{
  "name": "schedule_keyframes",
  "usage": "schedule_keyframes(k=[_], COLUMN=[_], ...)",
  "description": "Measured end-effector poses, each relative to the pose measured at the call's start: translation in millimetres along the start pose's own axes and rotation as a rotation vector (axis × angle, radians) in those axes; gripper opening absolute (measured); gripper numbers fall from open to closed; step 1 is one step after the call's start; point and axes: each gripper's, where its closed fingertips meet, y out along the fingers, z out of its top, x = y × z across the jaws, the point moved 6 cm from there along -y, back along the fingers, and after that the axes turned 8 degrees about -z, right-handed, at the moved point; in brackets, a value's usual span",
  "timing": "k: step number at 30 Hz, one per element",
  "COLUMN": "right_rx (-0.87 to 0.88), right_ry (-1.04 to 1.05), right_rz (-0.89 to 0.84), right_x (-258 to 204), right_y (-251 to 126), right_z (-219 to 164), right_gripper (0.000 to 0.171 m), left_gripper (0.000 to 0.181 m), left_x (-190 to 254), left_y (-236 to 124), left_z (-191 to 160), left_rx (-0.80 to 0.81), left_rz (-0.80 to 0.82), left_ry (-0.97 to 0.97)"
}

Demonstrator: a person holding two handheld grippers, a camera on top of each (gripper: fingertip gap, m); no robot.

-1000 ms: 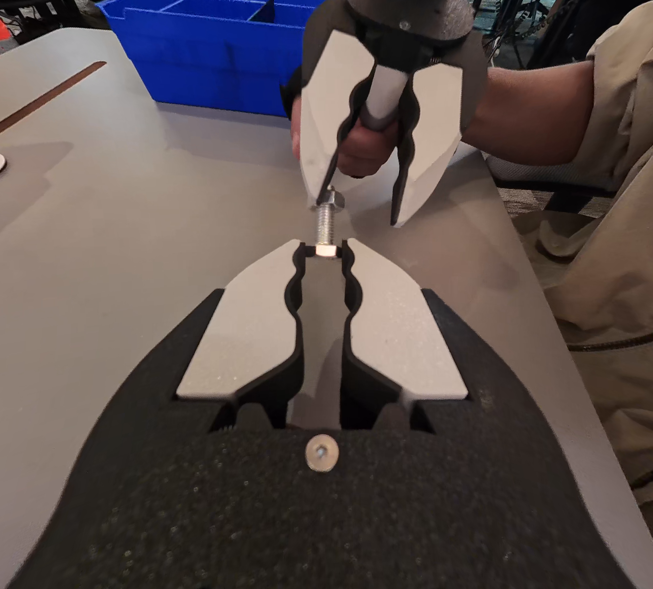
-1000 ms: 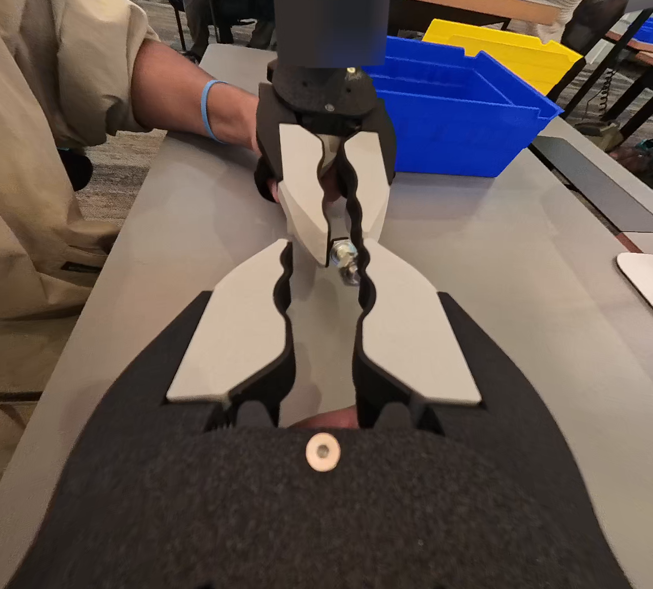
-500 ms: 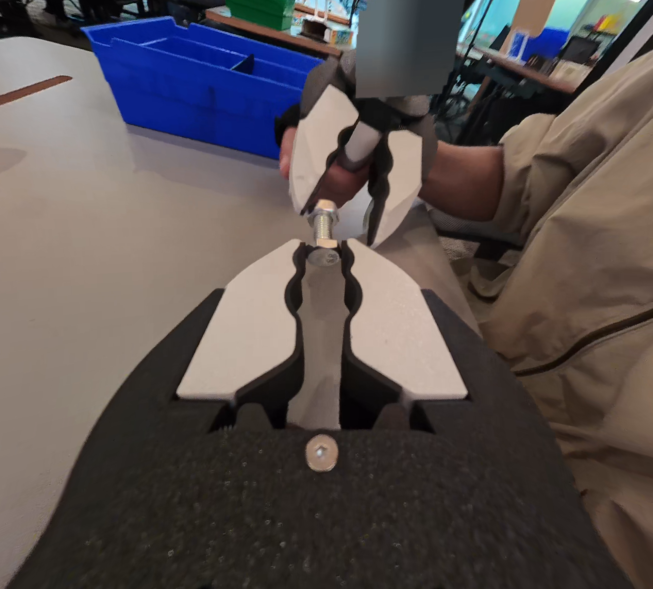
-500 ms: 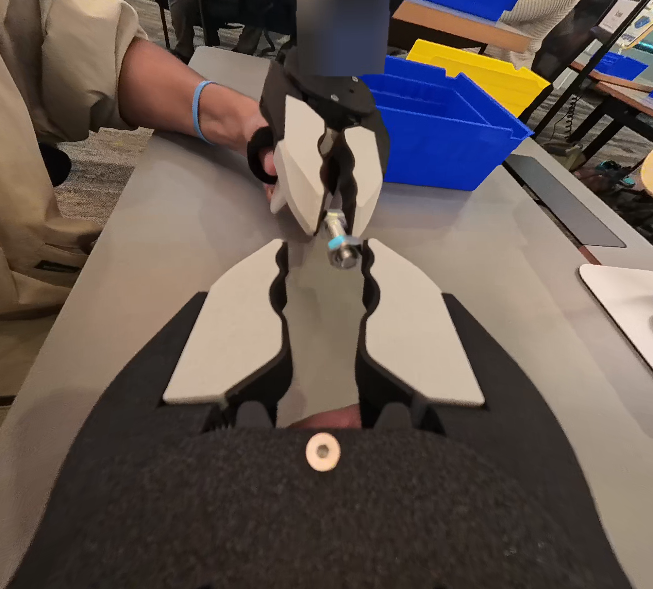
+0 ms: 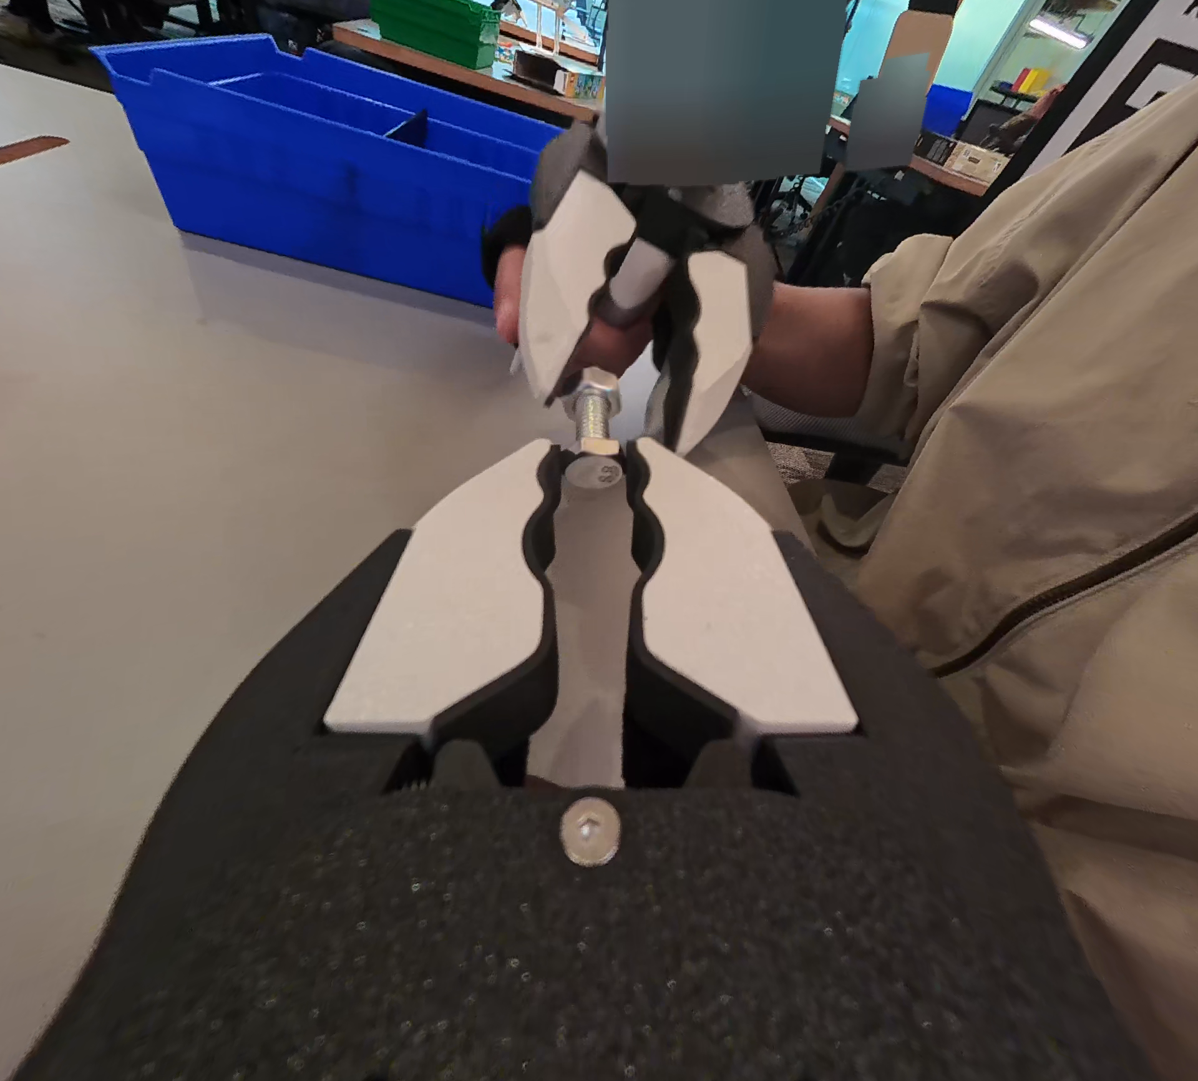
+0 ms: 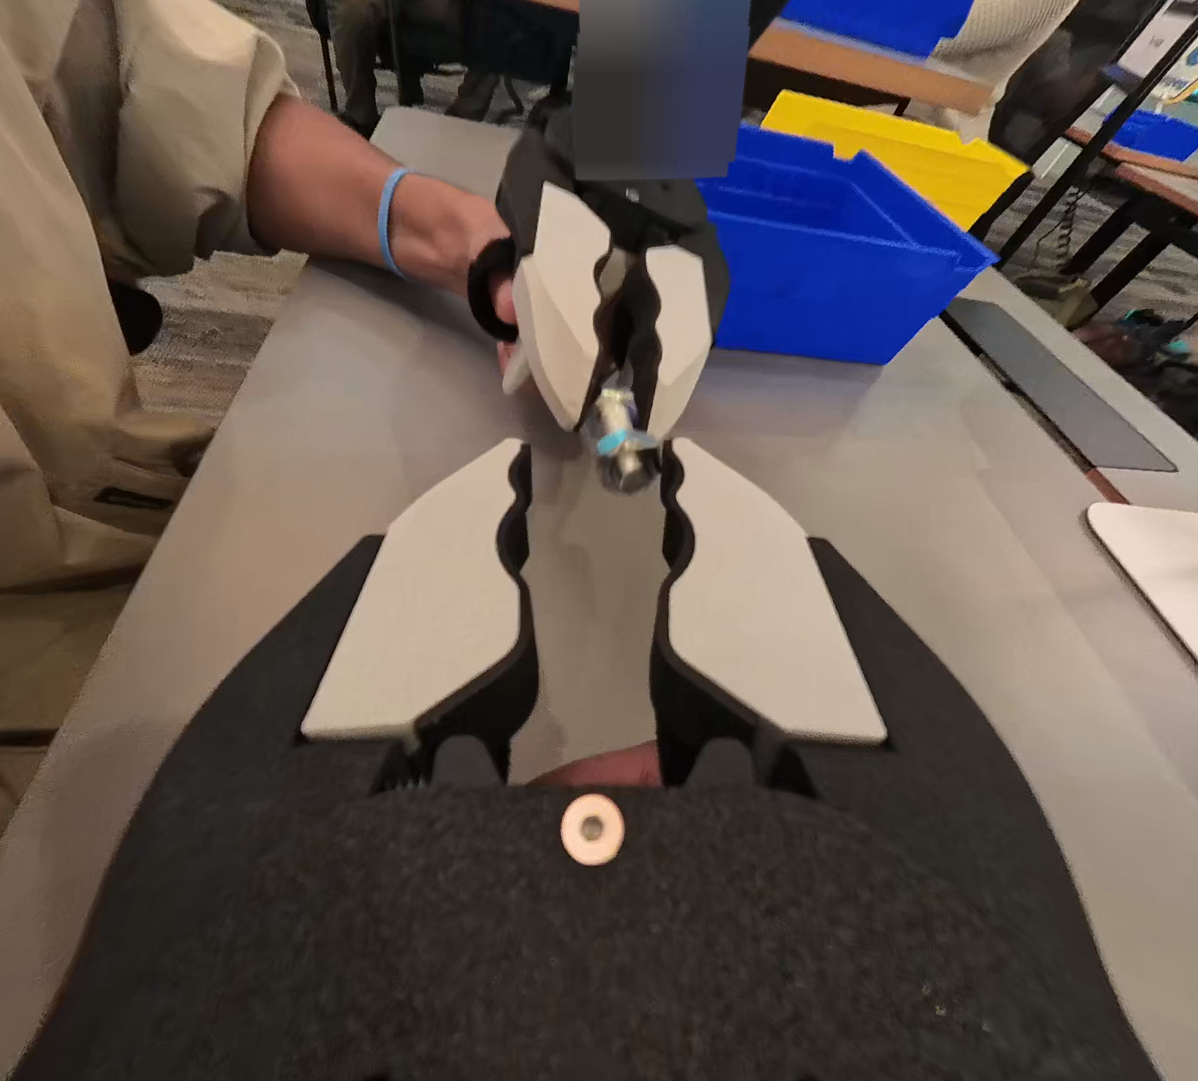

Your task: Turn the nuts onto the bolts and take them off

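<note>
My left gripper [image 5: 593, 452] is shut on the head of a silver bolt [image 5: 593, 419] and holds it above the grey table [image 5: 194, 466], shaft pointing away. A hex nut [image 5: 598, 385] sits on the far end of the shaft. My right gripper [image 6: 596, 453] faces it, jaws wide apart, with the nut [image 6: 625, 466] just inside its right fingertip [image 6: 681, 466]. In the left wrist view the right gripper [image 5: 616, 421] has one finger against the nut and the other well clear. The right wrist view shows the left gripper [image 6: 616, 430] clamped on the bolt.
A blue divided bin [image 5: 337, 194] stands on the table behind the grippers; it also shows in the right wrist view [image 6: 830, 272], with a yellow bin [image 6: 907, 161] behind it. A white flat object [image 6: 1154, 563] lies at the right edge. The person's forearms [image 6: 337, 207] reach in from the side. Less than 4 cm separates the two grippers' tips.
Both grippers have tilted and lifted a little, so more of the room shows. The left stays shut on the bolt; the right stays open at the nut.
</note>
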Motion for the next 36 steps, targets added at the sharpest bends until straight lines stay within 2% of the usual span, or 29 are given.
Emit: schedule_keyframes(k=[6, 14, 16, 19, 23, 24, 26, 30, 33, 35, 36], right_rx=[-0.031, 0.138, 0.096, -0.011, 0.043, 0.07, 0.128, 0.033, -0.034, -0.024, -0.001], right_ry=[0.053, 0.113, 0.111, 0.166, 0.142, 0.131, 0.123, 0.131, 0.184, 0.183, 0.176], right_rz=[0.015, 0.062, 0.037, 0.064, 0.071, 0.072, 0.065, 0.023, 0.055, 0.082, 0.074], right_x=[1, 2, 6, 6, -2, -2, -1, 7, 4, -1, -2], right_y=[1, -8, -8, 0, 4, 2, -3, -2, 4, 7, 7], right_z=[-14, 19, 12, -10, -1, 5, 17, 1, -18, -16, -11], right_gripper=[0.038, 0.038, 0.038, 0.046, 0.051, 0.044, 0.042, 0.044, 0.047, 0.047, 0.053], left_gripper=[0.019, 0.019, 0.019, 0.019, 0.019, 0.019, 0.019, 0.019, 0.019, 0.019, 0.019], left_x=[2, -3, -1, 2, -2, -4, -6, -4, 1, -1, -3], left_y=[-4, 2, 0, -2, -1, 0, 0, -2, -4, -4, -3], left_z=[5, -5, -2, 3, -2, -3, -6, -2, 3, 2, 0], left_rx=[0.027, -0.039, -0.028, -0.003, -0.031, -0.039, -0.057, -0.032, -0.004, -0.017, -0.028], left_rz=[-0.005, 0.027, 0.022, 0.008, 0.022, 0.033, 0.045, 0.036, 0.011, 0.021, 0.033], left_ry=[0.005, 0.013, 0.021, 0.032, 0.021, 0.016, 0.015, 0.027, 0.039, 0.034, 0.035])
